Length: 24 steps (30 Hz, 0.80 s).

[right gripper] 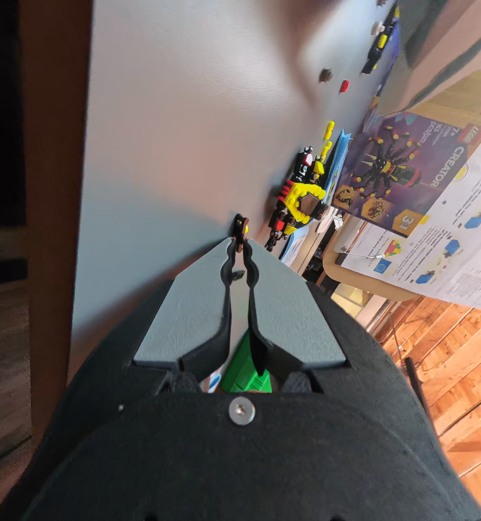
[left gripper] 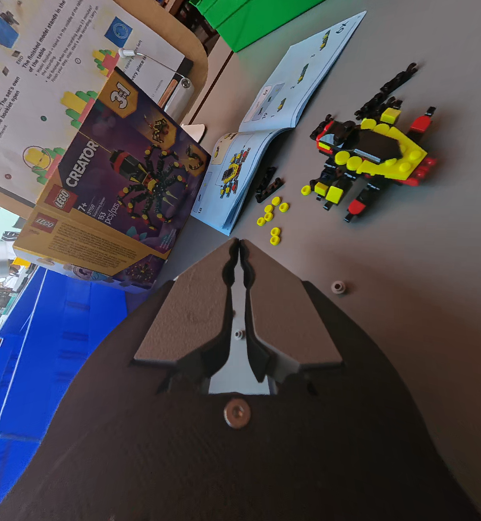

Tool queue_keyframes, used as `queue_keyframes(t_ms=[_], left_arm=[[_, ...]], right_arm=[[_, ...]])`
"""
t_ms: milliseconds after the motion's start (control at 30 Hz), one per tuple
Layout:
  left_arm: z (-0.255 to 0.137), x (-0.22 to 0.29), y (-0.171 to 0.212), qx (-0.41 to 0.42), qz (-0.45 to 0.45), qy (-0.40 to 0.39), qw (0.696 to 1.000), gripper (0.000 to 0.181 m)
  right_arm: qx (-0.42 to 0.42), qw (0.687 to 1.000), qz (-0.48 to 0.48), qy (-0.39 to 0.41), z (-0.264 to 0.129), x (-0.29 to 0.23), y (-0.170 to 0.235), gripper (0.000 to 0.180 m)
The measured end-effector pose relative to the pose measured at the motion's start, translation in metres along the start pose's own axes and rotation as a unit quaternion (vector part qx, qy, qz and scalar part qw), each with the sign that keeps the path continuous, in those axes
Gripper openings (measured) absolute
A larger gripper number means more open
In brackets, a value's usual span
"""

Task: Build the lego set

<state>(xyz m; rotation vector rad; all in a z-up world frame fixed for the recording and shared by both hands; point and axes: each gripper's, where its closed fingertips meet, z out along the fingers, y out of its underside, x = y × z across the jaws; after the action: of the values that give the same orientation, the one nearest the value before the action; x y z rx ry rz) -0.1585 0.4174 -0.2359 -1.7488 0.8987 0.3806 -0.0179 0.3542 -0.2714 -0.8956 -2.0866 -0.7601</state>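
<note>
Grey table [left gripper: 403, 310], branded set box [left gripper: 115, 183], left claw [left gripper: 239, 243] closed empty, right claw [right gripper: 239, 242] pinching seemingly black piece [right gripper: 240, 227]

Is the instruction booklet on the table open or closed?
Open: the instruction booklet lies spread on the table, pages showing on both sides of its fold.

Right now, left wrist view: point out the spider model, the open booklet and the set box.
spider model [left gripper: 374, 152], left wrist view, on its yellow top plates.
open booklet [left gripper: 298, 81], left wrist view, on the upper open page.
set box [left gripper: 115, 180], left wrist view, on its purple front face.
</note>
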Motion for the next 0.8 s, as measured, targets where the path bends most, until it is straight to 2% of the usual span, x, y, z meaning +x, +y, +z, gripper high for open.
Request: queue_keyframes(t_ms=[200, 300, 467, 567, 667, 800], left_arm=[[-0.001, -0.002, 0.000, 0.003, -0.009, -0.002, 1.000, 0.000], [0.000, -0.001, 0.000, 0.001, -0.006, -0.001, 1.000, 0.000], [-0.001, -0.002, -0.001, 0.004, -0.008, -0.002, 1.000, 0.000], [-0.001, -0.002, -0.001, 0.003, -0.007, -0.002, 1.000, 0.000], [-0.001, -0.002, 0.000, 0.002, -0.005, -0.003, 1.000, 0.000], [0.000, -0.002, 0.000, -0.001, -0.002, -0.005, 1.000, 0.000]], right_arm=[[-0.014, 0.999, -0.033, -0.029, -0.009, -0.006, 0.010, 0.009], [0.016, 0.998, 0.023, -0.064, -0.020, -0.012, 0.008, 0.015], [0.084, 0.980, 0.151, -0.099, -0.034, -0.014, 0.003, 0.013], [0.104, 0.951, 0.275, -0.092, -0.031, -0.002, 0.015, 0.014], [0.155, 0.902, 0.393, -0.088, -0.025, 0.006, 0.018, 0.017], [0.183, 0.860, 0.470, -0.071, -0.014, 0.007, 0.026, 0.020]])
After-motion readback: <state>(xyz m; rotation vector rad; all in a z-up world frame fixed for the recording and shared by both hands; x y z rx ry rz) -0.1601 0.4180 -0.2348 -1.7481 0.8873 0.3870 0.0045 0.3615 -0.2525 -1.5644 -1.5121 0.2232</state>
